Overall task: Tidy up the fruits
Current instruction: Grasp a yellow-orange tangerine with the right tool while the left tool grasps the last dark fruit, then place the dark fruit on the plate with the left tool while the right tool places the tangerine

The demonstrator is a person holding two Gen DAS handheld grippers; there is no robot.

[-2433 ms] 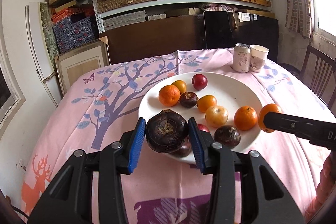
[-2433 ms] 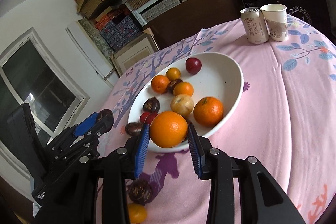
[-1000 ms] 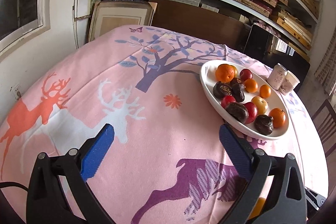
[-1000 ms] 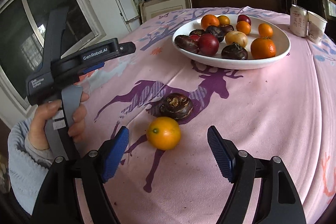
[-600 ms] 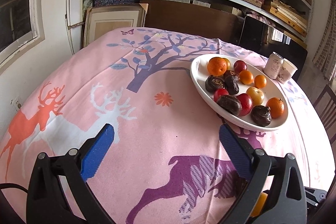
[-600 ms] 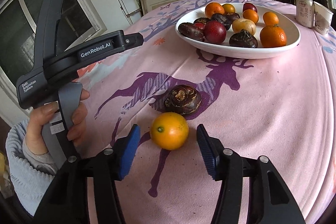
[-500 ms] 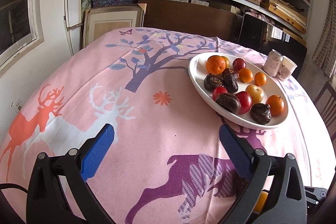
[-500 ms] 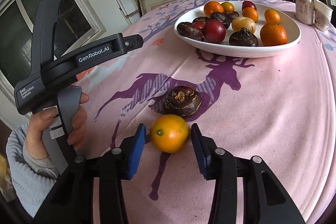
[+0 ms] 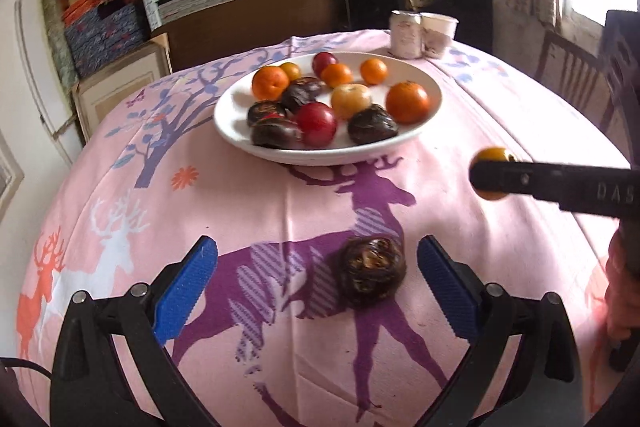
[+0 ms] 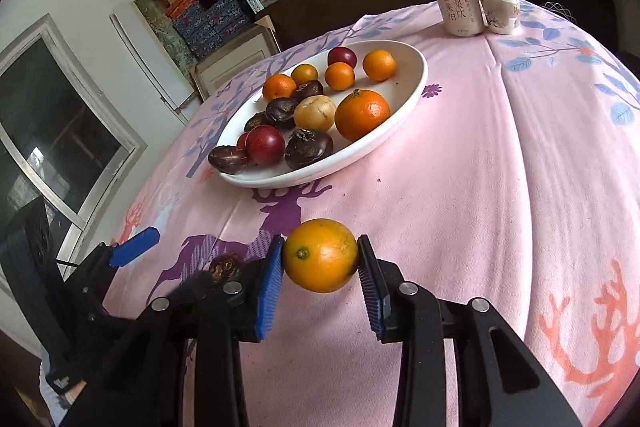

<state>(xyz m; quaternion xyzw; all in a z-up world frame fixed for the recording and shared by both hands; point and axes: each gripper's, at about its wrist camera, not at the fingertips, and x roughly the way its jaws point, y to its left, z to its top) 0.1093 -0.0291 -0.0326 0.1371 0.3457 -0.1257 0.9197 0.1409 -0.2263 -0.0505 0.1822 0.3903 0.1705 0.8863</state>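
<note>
Orange [image 10: 321,255] in right tool [image 10: 320,277], stem end toward camera

Pink tablecloth [image 10: 500,167], purple deer print; white plate [image 10: 404,83]; orange fruit [image 10: 320,255]; blue jaws.

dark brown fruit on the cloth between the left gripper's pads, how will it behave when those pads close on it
The dark brown fruit looks squat and flattened, so it probably sits still rather than rolling on the tablecloth. Its wrinkled, matte skin should give the left gripper decent friction. It sits nearer the right-hand pad, so it may slide sideways before both pads touch.
</note>
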